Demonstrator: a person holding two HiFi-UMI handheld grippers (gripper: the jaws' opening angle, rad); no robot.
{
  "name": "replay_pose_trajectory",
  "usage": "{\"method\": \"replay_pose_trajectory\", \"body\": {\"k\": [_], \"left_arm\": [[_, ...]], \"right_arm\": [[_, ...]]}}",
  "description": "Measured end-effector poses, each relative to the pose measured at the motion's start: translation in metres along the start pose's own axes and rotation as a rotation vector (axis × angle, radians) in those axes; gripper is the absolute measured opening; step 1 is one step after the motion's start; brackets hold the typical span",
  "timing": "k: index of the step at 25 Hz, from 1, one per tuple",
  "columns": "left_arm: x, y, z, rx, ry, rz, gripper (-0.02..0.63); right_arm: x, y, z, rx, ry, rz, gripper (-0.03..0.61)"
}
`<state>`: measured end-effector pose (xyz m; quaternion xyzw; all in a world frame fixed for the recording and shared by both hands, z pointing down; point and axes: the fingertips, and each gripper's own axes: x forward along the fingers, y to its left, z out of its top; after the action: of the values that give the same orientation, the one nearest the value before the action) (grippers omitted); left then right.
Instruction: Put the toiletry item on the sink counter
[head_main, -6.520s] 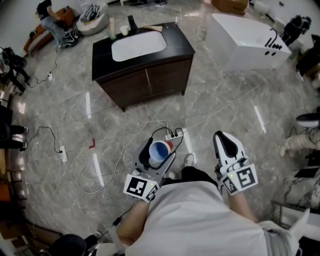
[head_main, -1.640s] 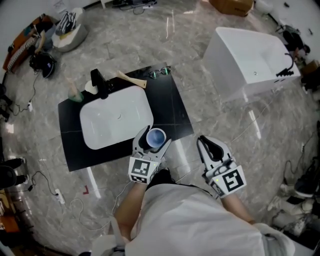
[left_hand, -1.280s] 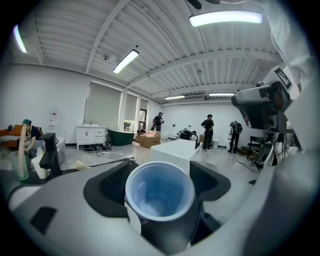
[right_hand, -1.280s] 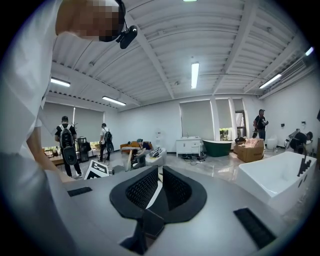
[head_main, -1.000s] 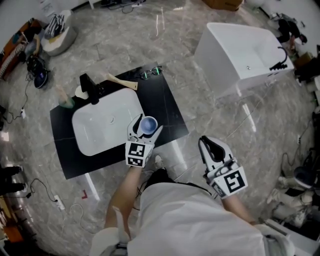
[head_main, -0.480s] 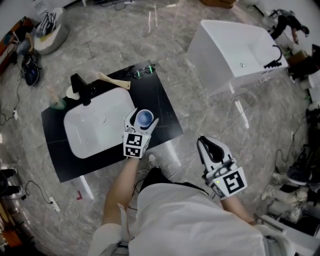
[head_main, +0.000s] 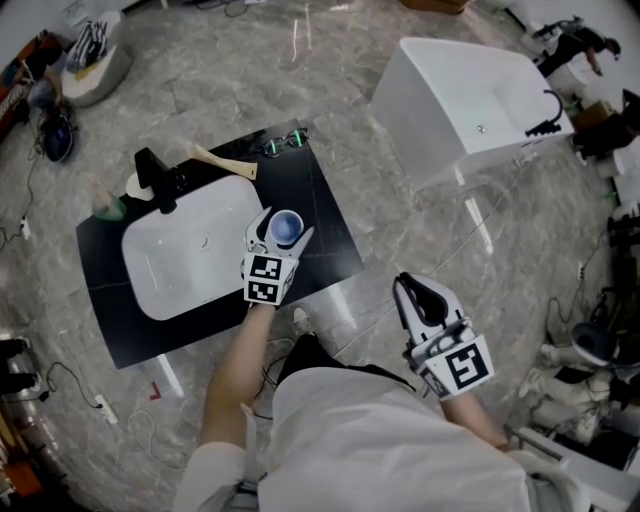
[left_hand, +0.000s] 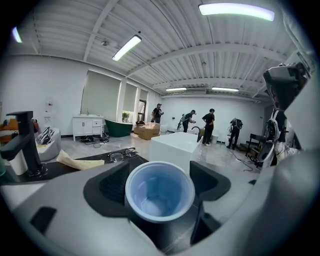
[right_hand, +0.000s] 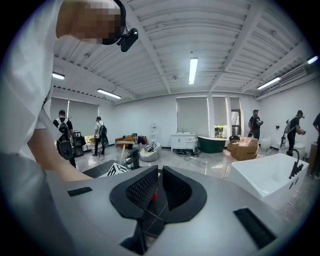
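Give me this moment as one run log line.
left gripper: shut on blue cup, over sink counter beside basin | right gripper: shut, empty, off counter | cup: upright

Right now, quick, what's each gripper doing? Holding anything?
Left gripper: closed on the blue cup.
Right gripper: closed, holding nothing.

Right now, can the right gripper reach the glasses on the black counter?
Probably not. The right gripper hangs over the floor beside the counter, and the glasses lie at its far corner. Nothing blocks it, though.
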<state>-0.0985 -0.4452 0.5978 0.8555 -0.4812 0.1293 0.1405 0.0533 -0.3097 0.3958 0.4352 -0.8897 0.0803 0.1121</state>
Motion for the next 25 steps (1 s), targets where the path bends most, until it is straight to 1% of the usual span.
{"method": "replay_pose_trajectory", "body": {"k": [13,25], "left_arm": [[0.024,0.014,-0.005,-0.007,0.024,-0.002,0.379],[0.036,0.019,-0.011,-0.019,0.037,-0.002,0.379]], "right_arm": [[0.006,-0.007,-0.002,0.008,0.015,-0.027,0.054],[0.016,-0.005,-0.004,0.01,0.025,-0.026,0.054]]}}
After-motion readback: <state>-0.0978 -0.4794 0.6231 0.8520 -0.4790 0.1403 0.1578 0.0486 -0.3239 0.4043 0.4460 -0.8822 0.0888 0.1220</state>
